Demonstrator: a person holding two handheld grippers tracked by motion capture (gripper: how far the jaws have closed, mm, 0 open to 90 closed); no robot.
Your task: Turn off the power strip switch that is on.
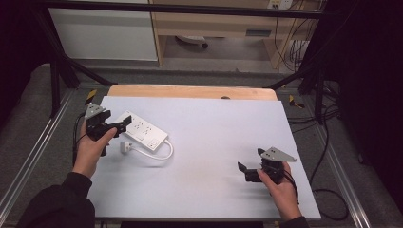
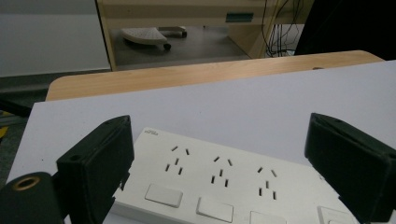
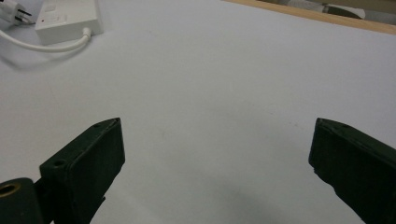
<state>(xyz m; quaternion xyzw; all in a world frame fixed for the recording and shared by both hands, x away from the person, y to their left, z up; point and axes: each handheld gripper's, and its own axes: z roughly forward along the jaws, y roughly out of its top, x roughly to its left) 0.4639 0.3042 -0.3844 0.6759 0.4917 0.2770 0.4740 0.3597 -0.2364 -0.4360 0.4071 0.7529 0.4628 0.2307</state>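
A white power strip (image 1: 142, 131) lies flat at the left of the white table sheet (image 1: 214, 128), its cable (image 1: 161, 156) looping round to a white plug (image 1: 125, 147) beside it. My left gripper (image 1: 121, 124) is open at the strip's left end. In the left gripper view the jaws stand wide apart over the strip (image 2: 219, 186), with several sockets and switches between them. My right gripper (image 1: 251, 160) is open near the front right, over bare sheet and holding nothing. In the right gripper view the strip's end (image 3: 67, 18), cable (image 3: 46, 46) and plug (image 3: 14, 11) lie far off.
The sheet lies on a wooden table whose far edge (image 1: 190, 91) shows beyond it. Black frame bars (image 1: 62, 61) stand at both sides. Cables (image 1: 328, 190) trail on the floor at the right. A cabinet and a wheeled chair base (image 1: 192, 42) are behind the table.
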